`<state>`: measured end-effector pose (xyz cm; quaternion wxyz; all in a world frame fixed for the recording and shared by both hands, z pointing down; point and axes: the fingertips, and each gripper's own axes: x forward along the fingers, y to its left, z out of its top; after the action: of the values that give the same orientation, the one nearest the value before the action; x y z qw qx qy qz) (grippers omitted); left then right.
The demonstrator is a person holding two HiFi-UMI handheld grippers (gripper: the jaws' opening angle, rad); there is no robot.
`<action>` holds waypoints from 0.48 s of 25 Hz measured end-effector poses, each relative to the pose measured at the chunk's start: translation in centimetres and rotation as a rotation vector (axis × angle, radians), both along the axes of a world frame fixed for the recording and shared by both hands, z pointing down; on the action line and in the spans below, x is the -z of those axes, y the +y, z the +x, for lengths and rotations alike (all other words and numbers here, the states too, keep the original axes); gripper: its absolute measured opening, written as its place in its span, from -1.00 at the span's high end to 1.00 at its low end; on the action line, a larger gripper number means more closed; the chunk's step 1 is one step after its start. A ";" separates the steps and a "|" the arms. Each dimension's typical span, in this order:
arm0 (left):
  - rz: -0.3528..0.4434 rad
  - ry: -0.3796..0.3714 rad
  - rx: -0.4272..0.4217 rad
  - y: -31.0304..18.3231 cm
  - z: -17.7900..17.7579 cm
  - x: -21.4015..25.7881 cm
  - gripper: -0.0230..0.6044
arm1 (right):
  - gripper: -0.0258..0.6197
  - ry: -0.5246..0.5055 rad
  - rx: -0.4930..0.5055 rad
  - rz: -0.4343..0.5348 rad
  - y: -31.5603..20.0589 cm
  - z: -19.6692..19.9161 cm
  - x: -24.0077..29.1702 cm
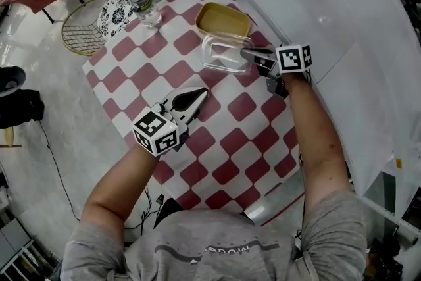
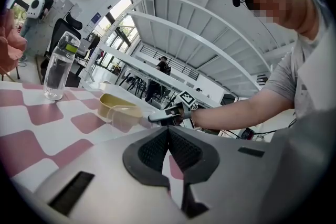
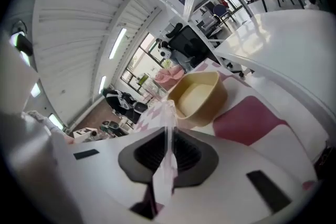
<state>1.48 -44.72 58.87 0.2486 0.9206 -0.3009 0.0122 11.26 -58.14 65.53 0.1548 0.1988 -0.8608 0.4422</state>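
A shallow clear plastic container sits on the red-and-white checked cloth, just in front of a yellow tub. My right gripper is shut on the clear container's right rim. In the right gripper view the thin clear wall stands pinched between the jaws of the right gripper, with the yellow tub beyond. My left gripper hovers over the cloth left of centre, shut and empty. The left gripper view shows the left gripper, the tub and the clear container.
A clear water bottle stands at the cloth's far left corner, also in the left gripper view as a bottle. A wire basket lies on the floor beyond it. A white curved surface borders the table on the right.
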 end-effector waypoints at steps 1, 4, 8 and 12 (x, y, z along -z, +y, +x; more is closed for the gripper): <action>0.000 0.002 0.001 0.0 -0.1 0.2 0.89 | 0.80 -0.041 -0.010 0.003 0.5 -0.2 0.9; 0.007 0.012 0.011 -0.2 -0.6 1.2 0.89 | 0.82 -0.105 -0.050 0.031 1.6 -0.3 3.3; 0.038 0.011 0.018 -0.7 -1.3 3.1 0.89 | 0.82 -0.140 -0.111 0.078 2.4 -0.2 5.7; 0.077 0.012 0.023 -1.0 -1.8 5.5 0.89 | 0.82 -0.147 -0.162 0.130 2.7 -0.3 8.5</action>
<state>-0.28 -45.76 53.38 0.2147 0.9260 -0.3104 -0.0077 10.97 -55.44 57.07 0.0419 0.2442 -0.8779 0.4097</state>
